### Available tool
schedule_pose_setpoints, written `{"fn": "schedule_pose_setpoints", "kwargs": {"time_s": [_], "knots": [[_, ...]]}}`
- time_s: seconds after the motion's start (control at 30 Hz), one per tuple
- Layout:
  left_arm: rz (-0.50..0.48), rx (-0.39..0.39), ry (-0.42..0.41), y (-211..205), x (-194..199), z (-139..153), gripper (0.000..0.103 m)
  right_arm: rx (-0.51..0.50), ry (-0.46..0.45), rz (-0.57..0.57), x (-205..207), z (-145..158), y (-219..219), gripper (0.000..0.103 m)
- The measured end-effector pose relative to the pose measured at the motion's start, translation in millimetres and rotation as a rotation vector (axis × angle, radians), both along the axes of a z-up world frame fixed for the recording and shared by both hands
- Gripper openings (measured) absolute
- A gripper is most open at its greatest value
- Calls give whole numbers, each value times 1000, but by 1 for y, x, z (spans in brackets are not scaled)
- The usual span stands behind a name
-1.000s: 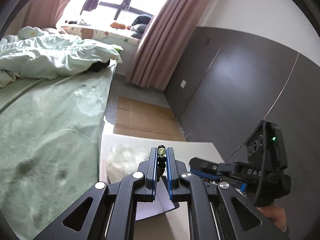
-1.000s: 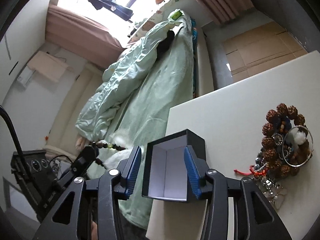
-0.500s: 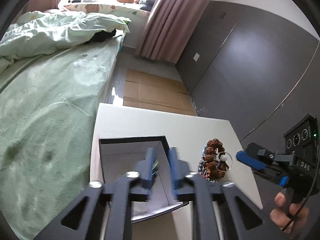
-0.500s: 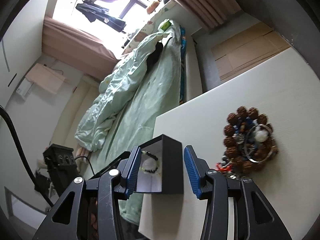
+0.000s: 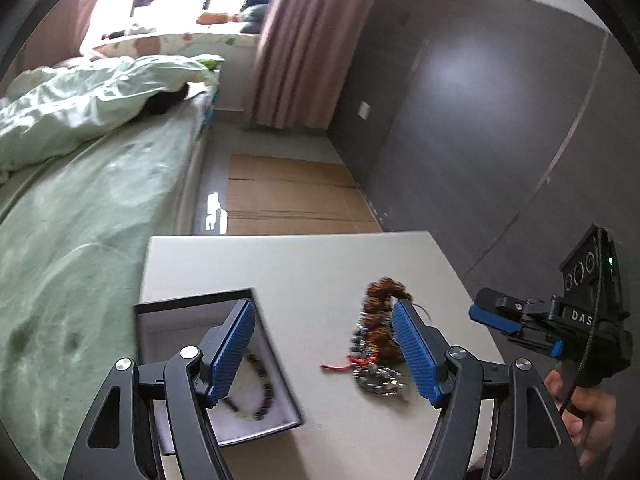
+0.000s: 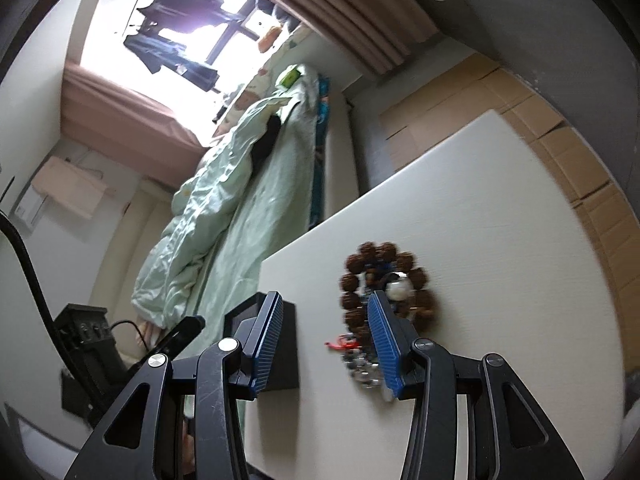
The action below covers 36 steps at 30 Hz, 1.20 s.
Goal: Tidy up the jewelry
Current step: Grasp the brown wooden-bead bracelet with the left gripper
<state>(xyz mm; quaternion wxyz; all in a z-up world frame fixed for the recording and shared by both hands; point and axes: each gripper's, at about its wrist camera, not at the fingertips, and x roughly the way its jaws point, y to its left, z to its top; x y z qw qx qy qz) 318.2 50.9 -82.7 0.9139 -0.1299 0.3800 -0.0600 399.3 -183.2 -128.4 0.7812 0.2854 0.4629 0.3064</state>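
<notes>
A black box with a white lining sits at the table's near left, with a dark bead bracelet lying inside it. A pile of jewelry, brown seed beads over silver chains and a red cord, lies to its right. My left gripper hangs above both, its jaws opening wide with nothing between them. In the right wrist view my right gripper stands open and empty, between the box and the pile. Its tip also shows at the right of the left wrist view.
The white table ends close beyond the pile. A bed with green sheets runs along its left side. Flattened cardboard lies on the floor beyond, with a dark wall to the right. A person's hand holds the right gripper.
My left gripper carried the bead bracelet over the box, let it drop inside and opened wide. Both grippers have shifted right, away from the box and toward the jewelry pile.
</notes>
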Motion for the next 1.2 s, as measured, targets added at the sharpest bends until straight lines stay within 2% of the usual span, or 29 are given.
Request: {"fn": "schedule_pose_setpoints", "kwargs": {"time_s": [0.17,0.27,0.47,0.67,0.77,0.83,0.97,1.2], "knots": [[-67,19,29,-28,13,-6,72,-24,26,-27,4,-12,-15,45],[-88,31,54,-40,24,-12,69,-37,54,-44,9,-21,-17,45],[-87,5,126,-48,46,-26,59,-65,105,-37,19,-39,-12,44],[-70,-11,165,-52,68,-34,59,-91,139,-28,29,-51,0,41],[-64,-39,173,-48,74,-42,59,-105,166,-12,36,-60,9,30],[-62,-64,181,-45,77,-48,58,-126,176,-4,39,-65,14,10],[-60,-110,203,-43,81,-58,50,-65,162,-21,38,-61,8,8],[-73,-128,227,-48,84,-69,47,4,103,-60,27,-43,-5,7]]}}
